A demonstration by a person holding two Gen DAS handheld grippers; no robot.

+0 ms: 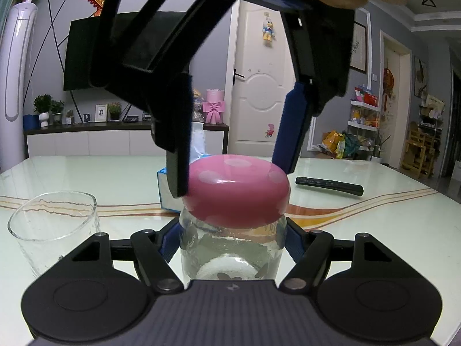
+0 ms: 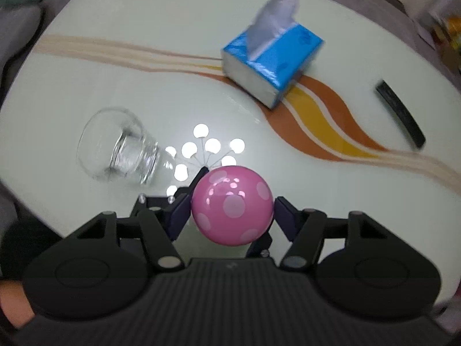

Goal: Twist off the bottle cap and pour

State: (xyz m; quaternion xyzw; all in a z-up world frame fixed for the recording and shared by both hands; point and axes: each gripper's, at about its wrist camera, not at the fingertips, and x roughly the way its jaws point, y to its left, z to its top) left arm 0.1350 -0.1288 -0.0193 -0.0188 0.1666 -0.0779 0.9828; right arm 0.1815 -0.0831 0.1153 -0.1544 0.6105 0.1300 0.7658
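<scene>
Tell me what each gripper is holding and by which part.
The left gripper holds the glass bottle by its body, below the cap. The right gripper clamps the pink polka-dot cap by its sides.

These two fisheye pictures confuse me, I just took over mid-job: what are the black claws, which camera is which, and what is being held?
The black claws are two hand-held grippers, each with its own camera looking along its fingers. The left wrist view looks level across the pale glossy table: the left gripper clamps the clear glass bottle, and the right gripper reaches down from above onto the pink spotted round cap. The right wrist view looks straight down: the right gripper has a finger on each side of that cap. Also on the table: an empty clear drinking glass, a blue tissue box and a black remote control.
</scene>
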